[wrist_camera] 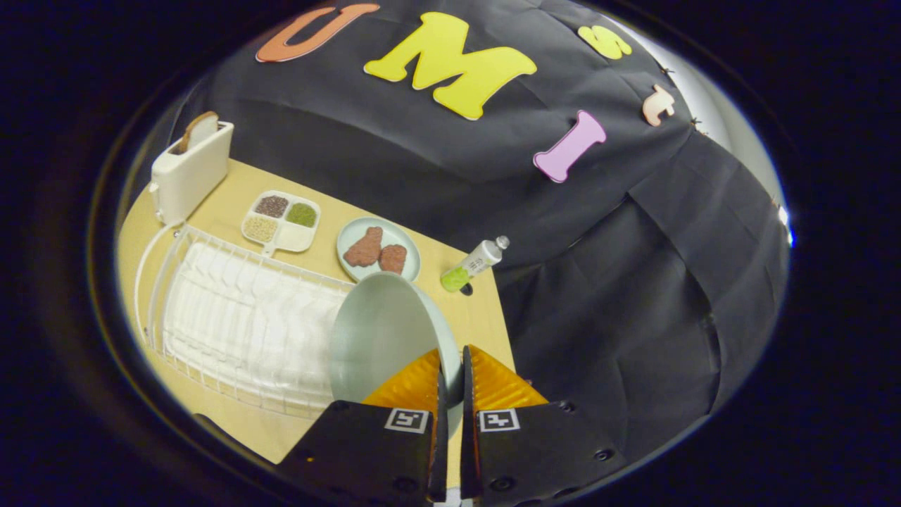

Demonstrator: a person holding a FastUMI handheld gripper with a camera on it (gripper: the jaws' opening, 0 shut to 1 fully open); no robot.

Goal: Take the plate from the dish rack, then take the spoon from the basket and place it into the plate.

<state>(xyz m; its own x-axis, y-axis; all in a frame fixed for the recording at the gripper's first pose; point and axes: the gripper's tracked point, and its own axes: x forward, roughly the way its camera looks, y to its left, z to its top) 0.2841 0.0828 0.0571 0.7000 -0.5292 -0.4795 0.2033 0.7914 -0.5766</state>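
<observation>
A pale blue-grey plate [380,338] stands on edge between my fingers, lifted above the right end of the white wire dish rack [232,317]. My gripper [452,366] is shut on the plate's rim, one finger on each face. The rack holds a white ribbed mat and sits on the light wooden table [479,317]. The whole scene is tilted in the view.
Beyond the rack stand a cream toaster [190,169] with a bread slice, a white divided tray [281,220] of grains, a small plate [379,248] with two brown pieces, and a bottle [473,265] lying near the table's right edge.
</observation>
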